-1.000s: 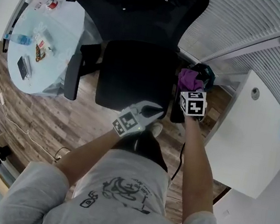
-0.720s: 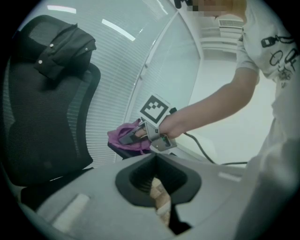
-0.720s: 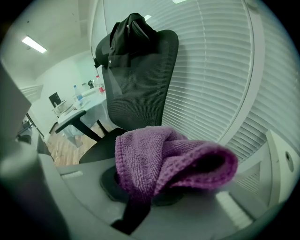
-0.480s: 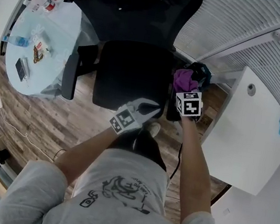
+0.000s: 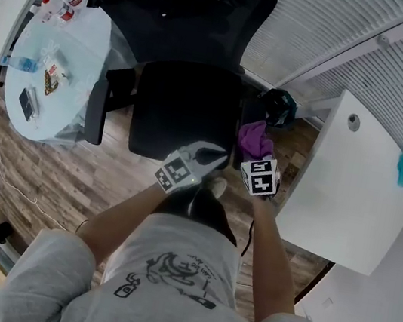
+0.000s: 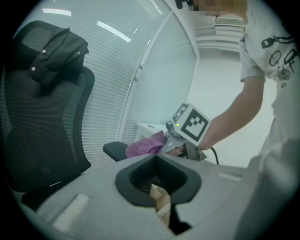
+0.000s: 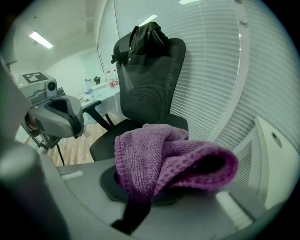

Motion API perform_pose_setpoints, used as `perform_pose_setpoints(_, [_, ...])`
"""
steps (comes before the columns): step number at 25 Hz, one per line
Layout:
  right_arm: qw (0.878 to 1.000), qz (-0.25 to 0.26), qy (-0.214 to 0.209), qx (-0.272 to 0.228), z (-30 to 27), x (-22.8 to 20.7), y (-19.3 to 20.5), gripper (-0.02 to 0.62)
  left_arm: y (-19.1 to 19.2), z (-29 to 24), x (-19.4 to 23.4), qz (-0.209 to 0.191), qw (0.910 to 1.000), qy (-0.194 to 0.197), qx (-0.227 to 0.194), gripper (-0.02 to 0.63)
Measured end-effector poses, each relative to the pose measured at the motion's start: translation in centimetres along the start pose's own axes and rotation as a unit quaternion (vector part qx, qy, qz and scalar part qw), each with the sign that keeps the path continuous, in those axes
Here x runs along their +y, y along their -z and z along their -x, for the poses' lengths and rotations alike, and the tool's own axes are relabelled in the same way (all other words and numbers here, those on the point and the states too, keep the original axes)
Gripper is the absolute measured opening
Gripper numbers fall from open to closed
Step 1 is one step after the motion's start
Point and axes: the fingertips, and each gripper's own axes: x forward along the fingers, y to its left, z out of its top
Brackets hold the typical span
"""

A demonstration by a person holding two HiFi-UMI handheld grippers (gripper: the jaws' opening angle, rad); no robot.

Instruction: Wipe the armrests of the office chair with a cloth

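Sliding cloth (image 5: 253, 137) toward armrest (image 6: 115, 150) front, stroke underway: right hand-held gripper (image 5: 255, 154) grips it; left hand-held gripper (image 5: 216, 156) closed, empty.

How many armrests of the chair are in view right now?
2. The bare armrest stands beside the round table; the other armrest, toward the white desk, lies partly under the purple cloth. Neither is fully hidden.

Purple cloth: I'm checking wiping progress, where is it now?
Head view, right of centre: the purple cloth sits in the right claw, on the armrest between seat and white desk.
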Motion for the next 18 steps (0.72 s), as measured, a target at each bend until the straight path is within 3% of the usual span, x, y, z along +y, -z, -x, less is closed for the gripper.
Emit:
perform_pose_setpoints(11, [1.000,-0.018,-0.004,0.001,4.2,3.9,5.3,0.034,-0.5,-1.0,-1.4,-0.009,0.9999,0.008,0.000,0.002])
perform_pose_setpoints(18, [1.000,-0.029,-0.004,0.008,4.8,4.3,6.3,0.034,-0.5,-1.1,-1.7,-0.013,0.9999,0.010,0.001,0.002])
